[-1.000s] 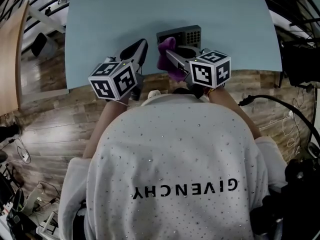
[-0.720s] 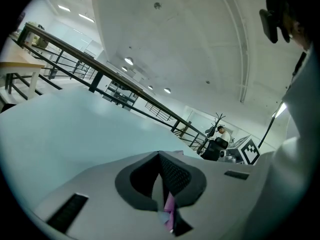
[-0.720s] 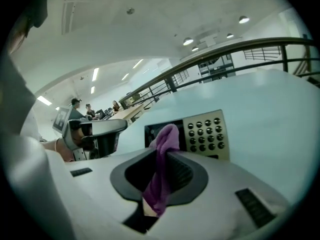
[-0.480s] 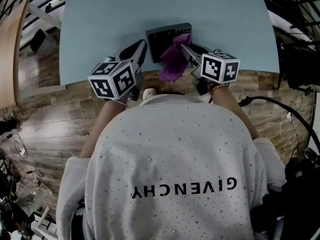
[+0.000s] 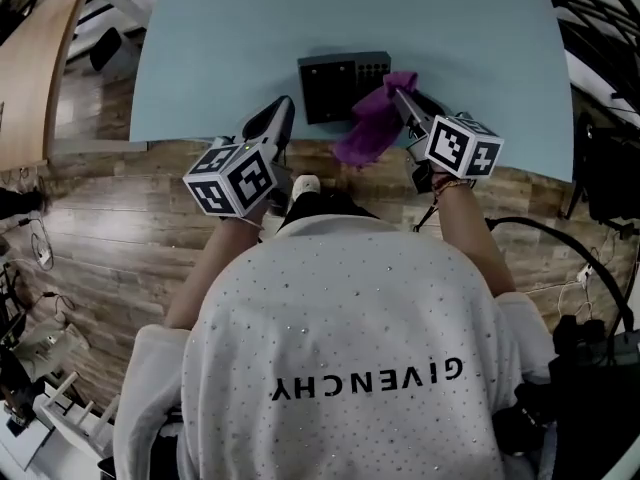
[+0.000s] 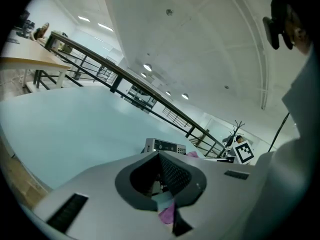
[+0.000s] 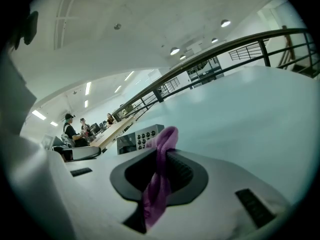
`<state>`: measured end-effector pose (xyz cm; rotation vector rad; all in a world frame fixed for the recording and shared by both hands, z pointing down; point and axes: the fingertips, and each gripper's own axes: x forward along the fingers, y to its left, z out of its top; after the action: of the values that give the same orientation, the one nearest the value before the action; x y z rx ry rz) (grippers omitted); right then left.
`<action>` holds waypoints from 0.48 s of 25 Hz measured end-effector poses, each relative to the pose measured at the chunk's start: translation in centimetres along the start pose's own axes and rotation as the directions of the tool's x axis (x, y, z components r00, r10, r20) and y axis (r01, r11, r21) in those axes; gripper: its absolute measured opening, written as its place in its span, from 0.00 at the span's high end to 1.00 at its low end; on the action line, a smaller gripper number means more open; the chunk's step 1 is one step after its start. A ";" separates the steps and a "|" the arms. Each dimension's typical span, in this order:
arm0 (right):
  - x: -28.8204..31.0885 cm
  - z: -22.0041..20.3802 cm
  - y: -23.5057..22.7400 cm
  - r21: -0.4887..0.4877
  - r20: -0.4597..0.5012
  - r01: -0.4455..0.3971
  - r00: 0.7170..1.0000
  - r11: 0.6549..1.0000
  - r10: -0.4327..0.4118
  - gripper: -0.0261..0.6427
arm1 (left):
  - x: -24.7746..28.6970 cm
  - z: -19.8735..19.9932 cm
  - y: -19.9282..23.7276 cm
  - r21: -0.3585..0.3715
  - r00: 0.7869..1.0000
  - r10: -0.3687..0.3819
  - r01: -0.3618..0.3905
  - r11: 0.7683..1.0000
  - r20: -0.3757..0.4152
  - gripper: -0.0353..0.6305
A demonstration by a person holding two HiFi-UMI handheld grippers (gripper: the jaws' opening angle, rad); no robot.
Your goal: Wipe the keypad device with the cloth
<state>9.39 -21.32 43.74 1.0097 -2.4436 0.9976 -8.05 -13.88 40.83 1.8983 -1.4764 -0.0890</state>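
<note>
Right gripper view shows the right gripper (image 7: 164, 159) clamped on the purple cloth (image 7: 156, 194), which hangs at the right edge of the keypad device (image 5: 335, 86) on the pale blue table (image 5: 220, 38). The left gripper (image 6: 161, 176), jaws together, is left of the device.

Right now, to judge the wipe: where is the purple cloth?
Head view, right of centre: the purple cloth hangs pinched in the right gripper, at the right edge of the keypad device.

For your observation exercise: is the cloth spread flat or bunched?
Bunched. The cloth hangs crumpled from the right hand-held gripper's shut jaws, drooping beside the keypad.
</note>
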 end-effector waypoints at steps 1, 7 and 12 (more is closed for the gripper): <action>-0.1 0.0 0.2 -0.008 0.000 -0.015 1.000 1.000 0.015 0.89 | -0.4 -0.2 0.3 -0.019 1.000 0.016 -0.015 1.000 0.027 0.95; 0.4 1.1 7.4 -0.199 0.050 -0.218 0.971 0.955 0.232 0.89 | -1.8 -1.7 1.2 -0.082 0.996 0.080 -0.077 0.994 0.036 0.95; 2.6 -1.6 11.7 -0.259 -0.022 -0.373 0.925 0.891 0.380 0.89 | -1.5 -3.8 -0.1 0.003 0.996 0.091 -0.091 0.996 0.014 0.95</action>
<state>-0.72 -15.47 40.53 0.4747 -2.7669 0.7400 -6.75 -10.68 43.01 1.8336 -1.5713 -0.0569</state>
